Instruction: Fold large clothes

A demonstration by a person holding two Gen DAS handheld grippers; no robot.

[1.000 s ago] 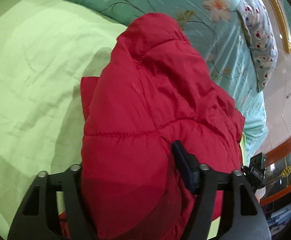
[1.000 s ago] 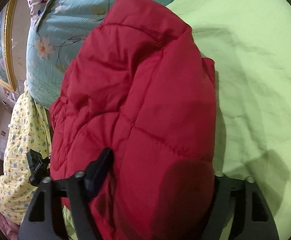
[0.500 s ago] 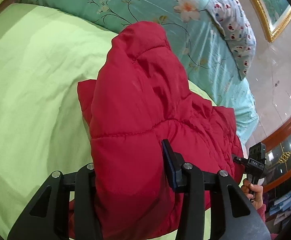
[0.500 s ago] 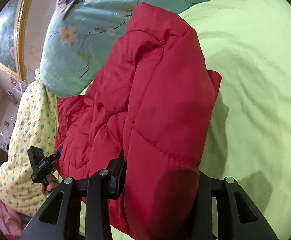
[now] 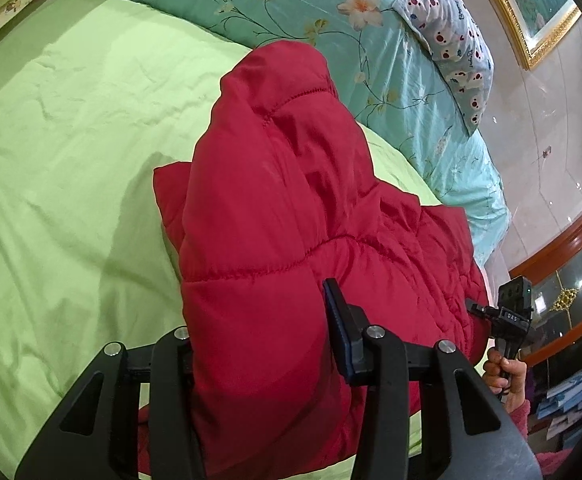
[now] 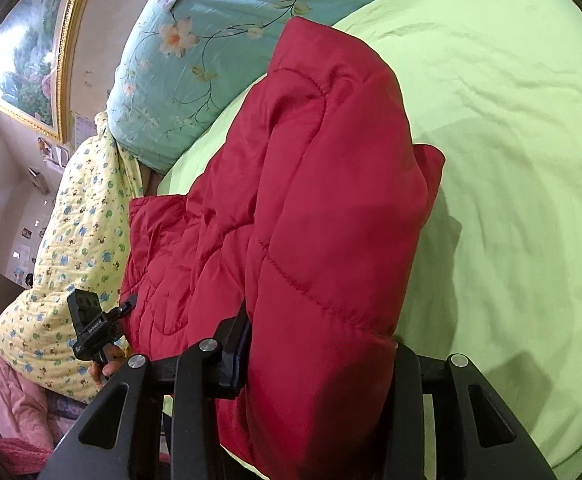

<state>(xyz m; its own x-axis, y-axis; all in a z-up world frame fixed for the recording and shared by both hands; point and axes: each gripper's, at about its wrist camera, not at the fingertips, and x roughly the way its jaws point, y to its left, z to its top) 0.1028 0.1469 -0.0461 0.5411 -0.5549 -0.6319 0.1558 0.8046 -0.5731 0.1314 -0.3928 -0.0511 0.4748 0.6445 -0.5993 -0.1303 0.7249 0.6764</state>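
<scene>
A red quilted puffer jacket (image 5: pixel 283 216) lies bunched on a light green bedsheet (image 5: pixel 63 152). My left gripper (image 5: pixel 259 328) is shut on a thick fold of the jacket and holds it lifted off the bed. The jacket (image 6: pixel 323 216) also fills the right wrist view, where my right gripper (image 6: pixel 319 344) is shut on another thick fold. The fabric hides the left finger of the left gripper and the right finger of the right gripper. Each gripper shows small in the other's view, the right one (image 5: pixel 511 316) and the left one (image 6: pixel 95 328).
A teal floral quilt (image 5: pixel 331 12) lies rolled along the far side of the bed, with a spotted pillow (image 5: pixel 455 36) at its end. A yellow patterned blanket (image 6: pixel 75 248) lies at the bed's side. A gold-framed picture (image 6: pixel 27 52) hangs on the wall.
Both grippers have pulled back and up with the jacket, so more of the bed, the quilt and the room shows. Both holds on the jacket are unchanged.
</scene>
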